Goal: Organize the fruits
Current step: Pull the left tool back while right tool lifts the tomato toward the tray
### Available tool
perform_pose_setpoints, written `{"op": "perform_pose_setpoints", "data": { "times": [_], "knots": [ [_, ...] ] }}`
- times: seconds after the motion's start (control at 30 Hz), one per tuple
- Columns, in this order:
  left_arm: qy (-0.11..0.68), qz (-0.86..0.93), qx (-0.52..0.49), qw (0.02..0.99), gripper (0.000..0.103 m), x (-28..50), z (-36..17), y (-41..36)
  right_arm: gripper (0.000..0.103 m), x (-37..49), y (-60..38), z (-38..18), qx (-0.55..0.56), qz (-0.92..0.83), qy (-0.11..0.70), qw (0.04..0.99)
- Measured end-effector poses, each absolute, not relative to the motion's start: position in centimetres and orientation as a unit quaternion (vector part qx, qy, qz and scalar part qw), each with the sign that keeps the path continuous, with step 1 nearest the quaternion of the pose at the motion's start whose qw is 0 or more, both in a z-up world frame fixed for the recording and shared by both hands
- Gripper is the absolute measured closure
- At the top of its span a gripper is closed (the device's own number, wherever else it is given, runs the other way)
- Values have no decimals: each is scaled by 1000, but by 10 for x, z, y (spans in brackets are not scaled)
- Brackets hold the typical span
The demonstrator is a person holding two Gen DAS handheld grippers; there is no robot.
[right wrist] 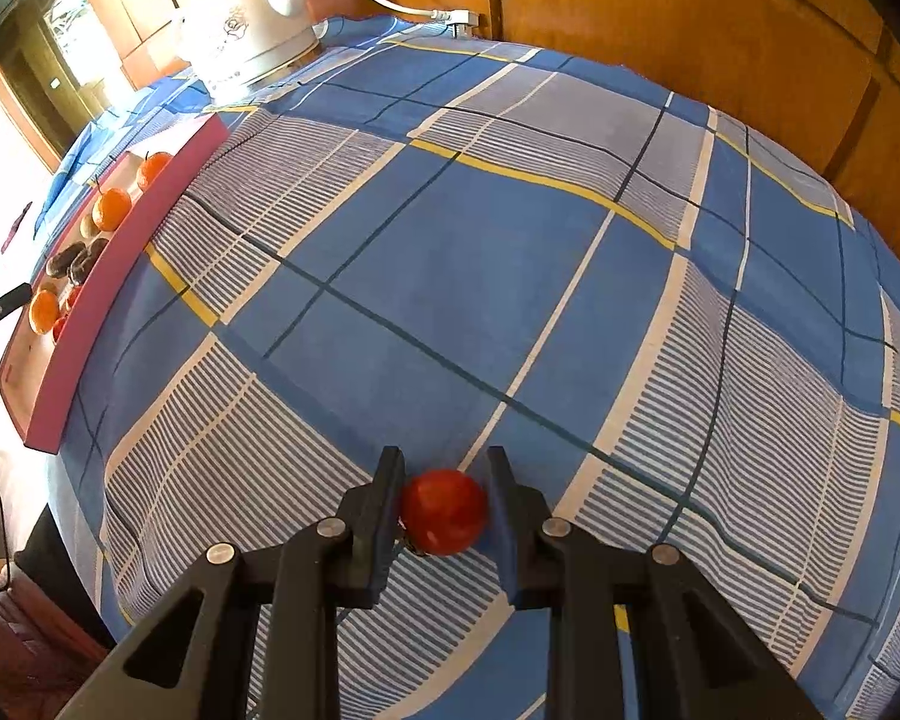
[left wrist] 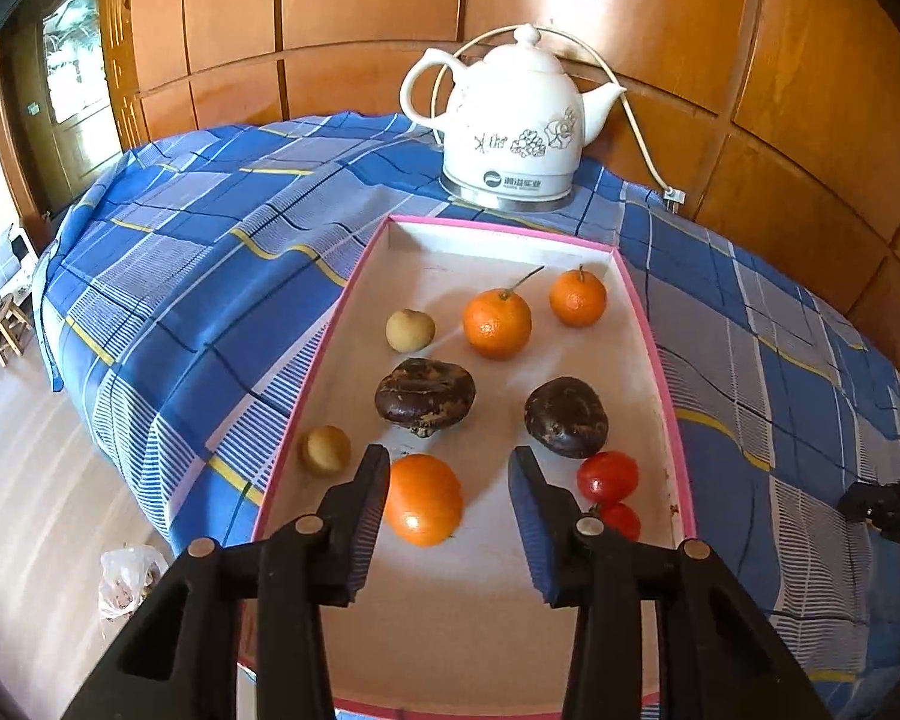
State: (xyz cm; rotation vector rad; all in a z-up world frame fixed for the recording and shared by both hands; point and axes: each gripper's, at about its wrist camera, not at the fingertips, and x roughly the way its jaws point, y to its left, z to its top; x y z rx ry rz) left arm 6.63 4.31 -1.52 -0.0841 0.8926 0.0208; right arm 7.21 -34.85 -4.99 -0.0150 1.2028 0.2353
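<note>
A pink-rimmed white tray [left wrist: 660,360] holds several fruits: two stemmed oranges [left wrist: 497,323], two dark brown fruits [left wrist: 424,390], two small tan fruits [left wrist: 410,330], two red tomatoes [left wrist: 607,476] and an orange tomato [left wrist: 423,499]. My left gripper [left wrist: 450,462] is open above the tray's near end, the orange tomato just inside its left finger. My right gripper [right wrist: 445,468] is shut on a red tomato [right wrist: 444,511] over the blue plaid cloth [right wrist: 450,270], to the right of the tray [right wrist: 99,294].
A white ceramic kettle [left wrist: 513,126] with its cord stands behind the tray against the wooden wall panels. The cloth-covered table drops off at the left to a pale floor with a plastic bag [left wrist: 127,579] and a small stool [left wrist: 6,324].
</note>
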Motion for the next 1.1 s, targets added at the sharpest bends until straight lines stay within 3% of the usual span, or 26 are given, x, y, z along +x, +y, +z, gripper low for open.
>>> {"op": "perform_pose_setpoints", "data": {
  "times": [0.5,1.1],
  "knots": [
    [413,1,-20,911,56,59,2,47,76,74,-321,-44,-59,69,564,821],
    [400,25,-24,916,56,56,3,73,76,60,-194,18,-30,226,459,859]
  ]
}}
